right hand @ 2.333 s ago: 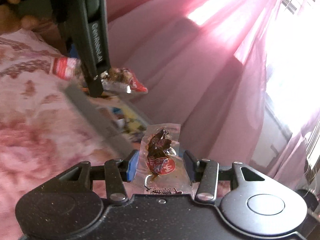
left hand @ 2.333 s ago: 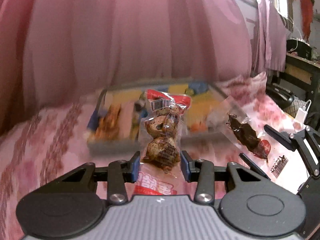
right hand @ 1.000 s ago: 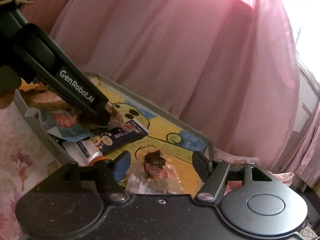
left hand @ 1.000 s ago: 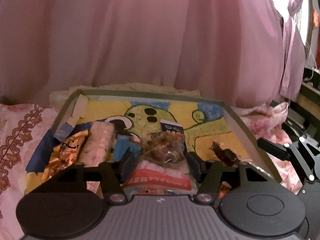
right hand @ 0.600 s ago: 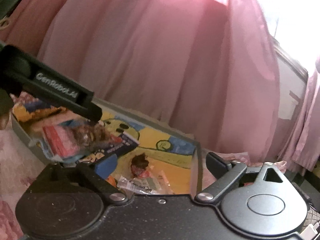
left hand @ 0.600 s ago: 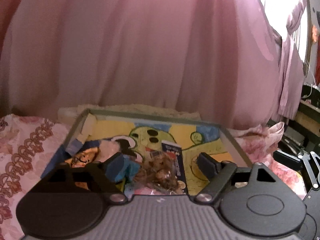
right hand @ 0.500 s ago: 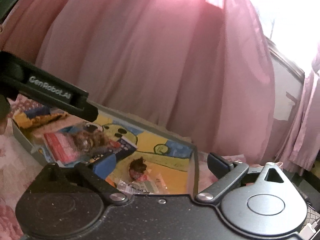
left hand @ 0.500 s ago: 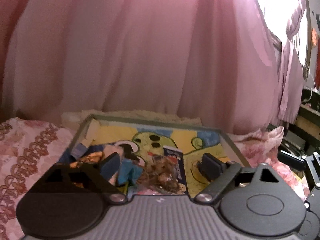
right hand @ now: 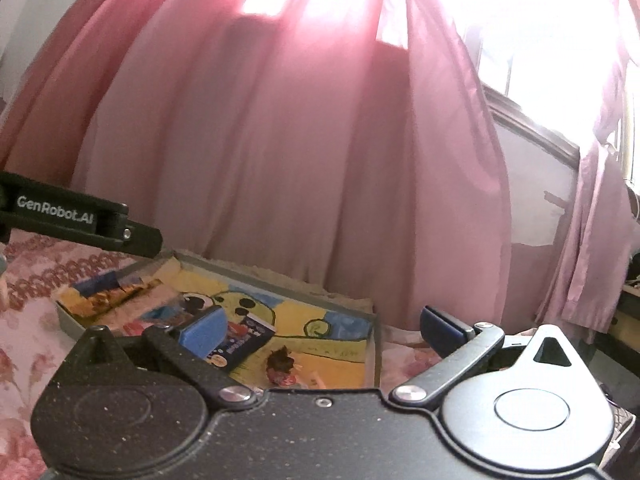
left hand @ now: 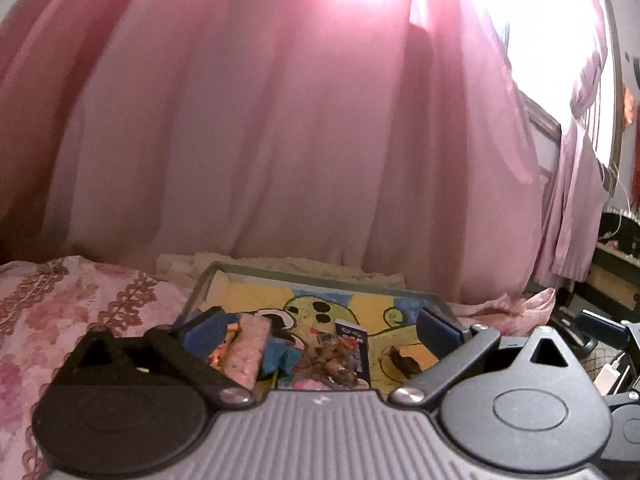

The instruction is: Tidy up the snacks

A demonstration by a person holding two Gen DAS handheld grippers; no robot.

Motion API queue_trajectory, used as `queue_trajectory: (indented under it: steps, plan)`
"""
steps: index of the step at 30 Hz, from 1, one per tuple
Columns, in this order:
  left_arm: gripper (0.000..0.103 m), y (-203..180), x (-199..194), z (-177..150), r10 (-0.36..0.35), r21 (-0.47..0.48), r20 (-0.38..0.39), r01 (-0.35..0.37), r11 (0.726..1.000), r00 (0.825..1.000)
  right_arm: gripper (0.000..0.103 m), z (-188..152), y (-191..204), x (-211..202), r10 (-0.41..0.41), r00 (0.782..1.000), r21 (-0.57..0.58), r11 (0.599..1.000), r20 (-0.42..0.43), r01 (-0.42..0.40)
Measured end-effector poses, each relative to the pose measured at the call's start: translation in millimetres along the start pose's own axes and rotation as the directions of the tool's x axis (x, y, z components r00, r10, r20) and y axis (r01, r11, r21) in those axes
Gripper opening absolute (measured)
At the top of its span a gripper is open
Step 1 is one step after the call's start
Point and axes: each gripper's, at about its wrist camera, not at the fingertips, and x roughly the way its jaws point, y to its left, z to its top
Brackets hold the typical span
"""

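Note:
A grey tray [left hand: 208, 280] [right hand: 375, 344] with a yellow cartoon picture on its floor lies on the pink flowered bedspread. Several snack packets lie in it. A clear packet of brown meat [left hand: 330, 364] rests near the tray's front, beside a dark blue packet [left hand: 356, 346] [right hand: 244, 342]. A small clear packet with a dark piece and a red label [right hand: 282, 366] [left hand: 402, 360] lies to the right. A pink bar [left hand: 250, 346] and an orange packet sit at the left. My left gripper [left hand: 320, 330] and my right gripper [right hand: 322, 330] both stand open and empty, above the tray's near side.
Pink curtains [left hand: 300, 140] hang right behind the tray, with a bright window at the upper right. The pink flowered bedspread [left hand: 60, 312] spreads to the left. A dark table with cables [left hand: 616, 248] stands at the far right. The left gripper's arm [right hand: 76, 220] crosses the right wrist view.
Both grippers carried their packets to the tray, opened, and let them go there. Since then both have lifted and drawn back, with the jaws spreading wider.

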Motion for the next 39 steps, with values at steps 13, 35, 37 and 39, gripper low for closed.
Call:
queue_trajectory:
  steps: [13,35,37,39]
  plan:
    - [0.102,4,-67,-8,0.042,-0.014,0.011,-0.042,0.999,0.999,0.102,6,1,-64,-0.002,1.000,0.083,0.997,0.005,0.002]
    - [0.102,20,-140,-68,0.149,-0.029,-0.096,-0.153,0.988,0.984,0.102,-31,17,-140,-0.030,0.998,0.170,0.985,-0.054,0.039]
    - [0.102,20,-144,-74,0.162,-0.061,-0.114,-0.170,0.984,0.980,0.102,-37,20,-146,-0.023,0.998,0.173,0.984,-0.063,0.034]
    - [0.102,21,-148,-80,0.167,-0.088,-0.130,-0.179,0.980,0.977,0.102,-43,23,-152,-0.021,0.997,0.168,0.985,-0.071,0.033]
